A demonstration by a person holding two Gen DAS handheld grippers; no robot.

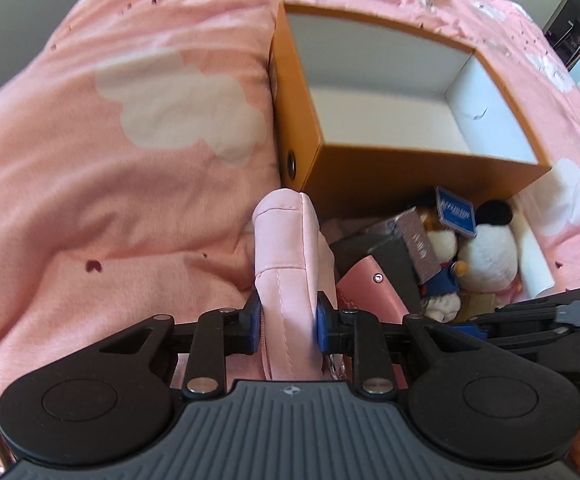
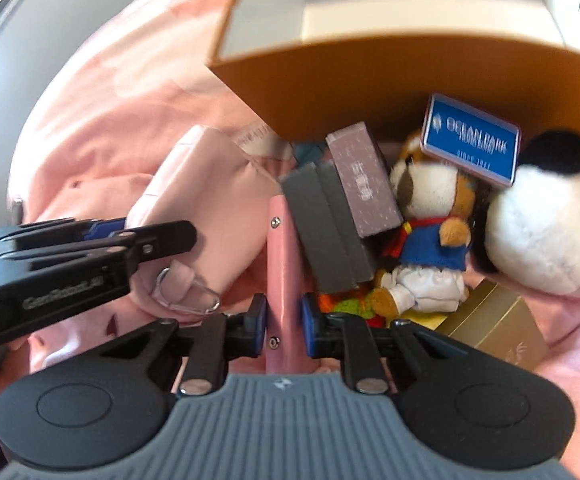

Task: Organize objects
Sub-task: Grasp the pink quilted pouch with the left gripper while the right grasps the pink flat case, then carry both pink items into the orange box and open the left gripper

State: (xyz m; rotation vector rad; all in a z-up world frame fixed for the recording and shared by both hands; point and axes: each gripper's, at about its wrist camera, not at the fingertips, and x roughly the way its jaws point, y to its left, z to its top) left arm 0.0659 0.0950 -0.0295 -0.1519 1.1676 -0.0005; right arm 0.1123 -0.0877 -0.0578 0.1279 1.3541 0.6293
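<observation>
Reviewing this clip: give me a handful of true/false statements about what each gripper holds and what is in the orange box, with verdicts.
1. The left gripper is shut on the pink pouch. True.
2. The right gripper is open with nothing between its fingers. False: they clamp the pink wallet, which stands on edge.
3. The orange box already holds the plush toys. False: its white inside is bare; the white plush and the dressed plush lie outside, in front of it.
4. A blue tin rests on the plush toys. True.
5. A gold box lies near the white plush. True.
</observation>
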